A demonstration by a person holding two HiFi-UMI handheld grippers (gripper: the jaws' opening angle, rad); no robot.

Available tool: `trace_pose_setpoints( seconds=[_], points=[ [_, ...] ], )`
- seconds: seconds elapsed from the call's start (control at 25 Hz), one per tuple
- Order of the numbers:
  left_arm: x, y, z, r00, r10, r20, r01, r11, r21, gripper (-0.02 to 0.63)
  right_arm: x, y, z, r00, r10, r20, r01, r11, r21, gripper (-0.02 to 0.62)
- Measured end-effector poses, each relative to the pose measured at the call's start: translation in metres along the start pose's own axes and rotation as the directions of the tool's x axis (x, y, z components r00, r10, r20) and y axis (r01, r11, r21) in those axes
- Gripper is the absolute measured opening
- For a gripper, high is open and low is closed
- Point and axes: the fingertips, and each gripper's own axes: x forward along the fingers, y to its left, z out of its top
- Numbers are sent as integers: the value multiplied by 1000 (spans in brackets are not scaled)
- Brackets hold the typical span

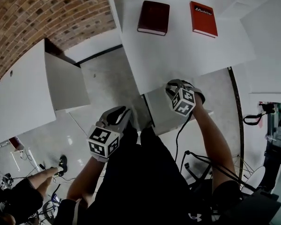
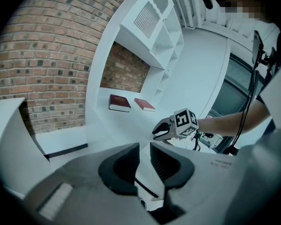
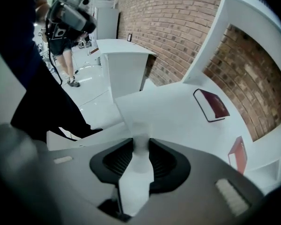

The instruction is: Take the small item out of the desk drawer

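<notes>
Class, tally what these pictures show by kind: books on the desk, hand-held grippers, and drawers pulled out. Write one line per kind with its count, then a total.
Books: 2 (dark red book, bright red book)
Grippers: 2 (left gripper, right gripper)
Drawers pulled out: 1 (drawer)
Total: 5

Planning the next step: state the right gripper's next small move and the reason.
Probably pull the white desk drawer further out toward the person: the right gripper looks clamped on its front edge, the drawer is only partly out, and no small item shows yet.
</notes>
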Motion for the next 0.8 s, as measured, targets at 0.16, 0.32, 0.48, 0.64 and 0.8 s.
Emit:
trace_pose_setpoints(
  seconds=[0.16, 0.32, 0.48, 0.64, 0.8],
  points=[
    [-14, 11, 3, 999, 39, 25, -39, 999, -19, 80, 9, -33, 8, 997, -53, -47, 52, 999, -12, 114],
    [-26, 19, 6, 996, 77, 51, -75, 997, -37, 80, 22, -56, 13, 991, -90, -102, 85, 995, -49, 115],
    [-37, 25, 7, 992, 101, 70, -97, 994, -55, 80, 30, -69, 20, 986, -103, -135, 96, 994, -58, 117],
    [-45, 29, 11, 990, 111, 87, -106, 992, -66, 80, 29, -77, 26, 988, -118, -103, 117, 993, -10, 152],
    [-43, 31, 19, 990, 100, 99, -94, 994, -64, 80, 10, -89, 32, 986, -161, -52, 164, 985, 50, 163]
  ],
)
